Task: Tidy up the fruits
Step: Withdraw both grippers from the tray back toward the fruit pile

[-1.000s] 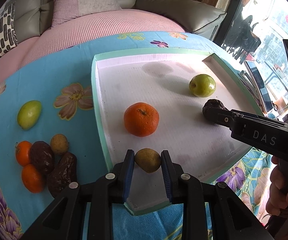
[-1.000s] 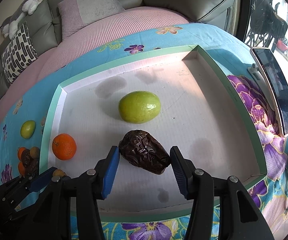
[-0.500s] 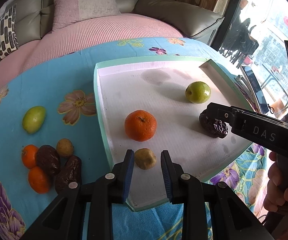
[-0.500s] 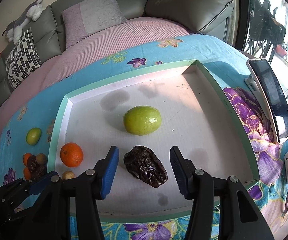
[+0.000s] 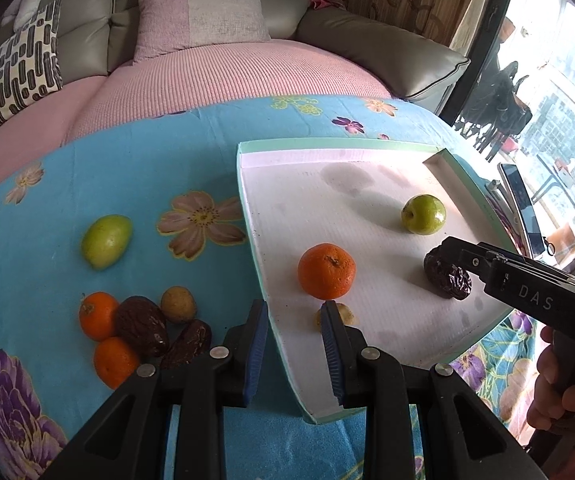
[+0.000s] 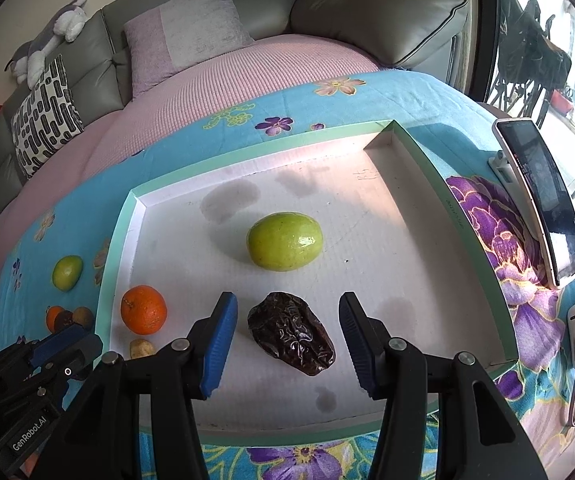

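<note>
Fruits lay partly inside the white tray (image 6: 463, 216) with its green rim and partly on the blue flowered cloth (image 5: 127, 176). Nearest the right gripper (image 6: 287, 340), a wrinkled dark date (image 6: 291, 334) rested on the tray floor between the spread blue pads, touching neither; its long axis ran diagonally, one end toward the near right, the other toward the far left. In the left wrist view the right gripper's black finger covered that date's upper edge. The left gripper (image 5: 293, 348) was also released, gripping nothing, its jaws straddling the tray's left rim. A small tan fruit (image 5: 345, 314) sat inside the tray just behind the right-hand pad, which hid its near half; what kind of fruit it was could not be made out. Just beyond it stood an orange (image 5: 326, 271), and farther off a green fruit (image 6: 284, 241) lay with its long axis across the tray.

On the cloth left of the tray, a cluster of two small oranges (image 5: 97, 316), two dark dates (image 5: 141, 330) and a tan fruit (image 5: 178, 304) sat touching. Farther back a lone green fruit (image 5: 106, 236) lay tilted, its narrower end pointing far right. A hand (image 5: 567, 384) was cut off at the frame's right edge.
</note>
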{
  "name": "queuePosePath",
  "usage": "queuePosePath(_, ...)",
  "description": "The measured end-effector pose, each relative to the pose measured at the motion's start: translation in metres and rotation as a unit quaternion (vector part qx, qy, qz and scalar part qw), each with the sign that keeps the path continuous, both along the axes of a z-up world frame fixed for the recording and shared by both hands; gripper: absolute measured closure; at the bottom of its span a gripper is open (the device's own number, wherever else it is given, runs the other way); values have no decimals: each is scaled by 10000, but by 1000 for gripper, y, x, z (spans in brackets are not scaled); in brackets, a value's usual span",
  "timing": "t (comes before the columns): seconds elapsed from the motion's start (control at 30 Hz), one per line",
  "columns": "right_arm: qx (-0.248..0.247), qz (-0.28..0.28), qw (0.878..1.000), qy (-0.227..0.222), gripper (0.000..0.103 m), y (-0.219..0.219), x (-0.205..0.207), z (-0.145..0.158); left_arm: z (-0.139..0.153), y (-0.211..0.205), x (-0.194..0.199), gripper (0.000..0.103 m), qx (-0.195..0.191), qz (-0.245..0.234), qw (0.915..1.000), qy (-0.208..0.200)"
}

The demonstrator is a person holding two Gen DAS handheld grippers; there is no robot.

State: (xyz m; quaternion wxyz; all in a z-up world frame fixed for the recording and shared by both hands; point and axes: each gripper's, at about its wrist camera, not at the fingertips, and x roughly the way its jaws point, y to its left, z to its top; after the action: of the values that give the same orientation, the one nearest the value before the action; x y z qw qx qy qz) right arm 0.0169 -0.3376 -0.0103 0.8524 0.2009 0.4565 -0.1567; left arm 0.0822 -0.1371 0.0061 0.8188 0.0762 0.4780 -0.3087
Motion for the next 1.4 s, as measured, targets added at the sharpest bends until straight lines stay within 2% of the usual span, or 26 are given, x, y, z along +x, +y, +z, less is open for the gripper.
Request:
queuePosePath(0.3,-13,124,9999,-88,49,7,2,4,5,50,31,73,-94,845,9964,-32)
queuePosePath(0.67,-22,410,9989,-226,49,24,9,8,6,115,57,71,-133,1827,9831,-48)
queuePosePath(0.73,-28,481,9985,-240,49,28,11,8,4,122,60,61,-111,1999,9797,-55)
queuePosePath(0.77,-36,511,9984,-242,48,29,11,7,4,127,61,50,-105,2087,9779,-59)
queuePosePath(0.8,-47,536,9983,-239,43,31,12,7,5,132,61,44,-103,2170,9761,-70)
queuePosePath(0.83,-60,558,9981,-239,36,32,13,7,5,135,62,43,-101,2235,9746,-85)
queuePosePath(0.93,-77,632,9977,-252,33,36,15,6,5,142,64,36,-70,2383,9711,-81)
queuePosePath(1.1,-133,758,9965,-316,21,43,18,6,2,147,65,18,76,2539,9671,-122)
queuePosePath(1.3,-158,854,9953,-424,19,51,22,7,4,151,66,5,124,2641,9640,-270)
queuePosePath(1.4,-146,875,9948,-510,10,54,23,8,5,155,66,2,148,2684,9626,-324)
